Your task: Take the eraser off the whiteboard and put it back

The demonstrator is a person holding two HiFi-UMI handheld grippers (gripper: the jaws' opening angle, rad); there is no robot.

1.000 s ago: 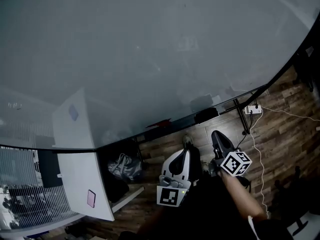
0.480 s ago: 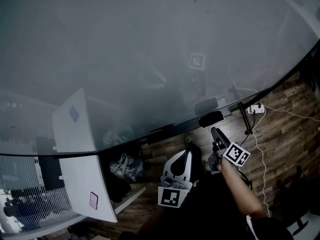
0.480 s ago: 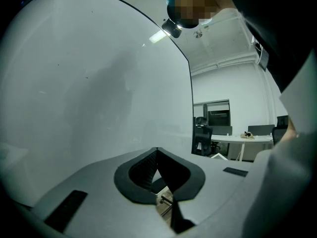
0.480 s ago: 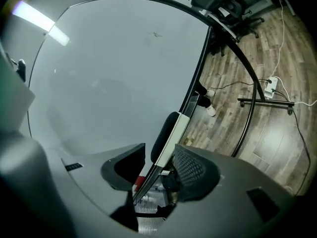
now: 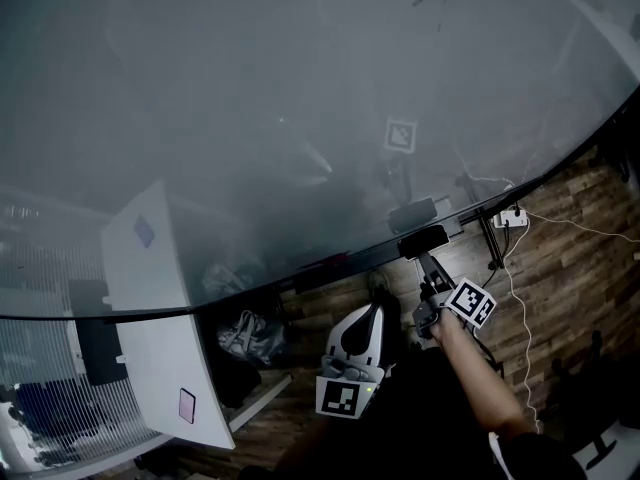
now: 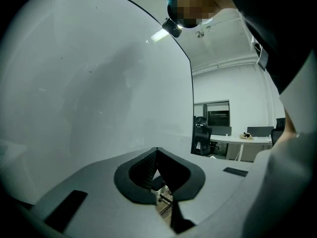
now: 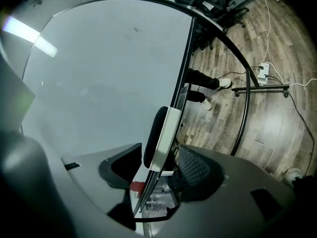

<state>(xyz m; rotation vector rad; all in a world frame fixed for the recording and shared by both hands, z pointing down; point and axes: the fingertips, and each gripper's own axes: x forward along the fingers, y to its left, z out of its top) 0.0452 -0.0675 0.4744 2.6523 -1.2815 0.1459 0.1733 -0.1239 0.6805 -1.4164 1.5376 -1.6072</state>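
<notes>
Jaws on the right gripper are opening around the eraser, probably leaving it on the whiteboard; left gripper idles, jaws pressed together.

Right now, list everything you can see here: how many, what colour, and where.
whiteboard: one, grey-white, fills the upper head view
eraser: one, black with white back, at the whiteboard's lower edge
power strip: one, white, on the wooden floor at right
bag: one, black, on the floor under the whiteboard
panel: one, white, lower left, small pink patch on it
left hand-held gripper: one, white-grey, jaws together, empty
right hand-held gripper: one, dark, jaws opening, eraser between them
</notes>
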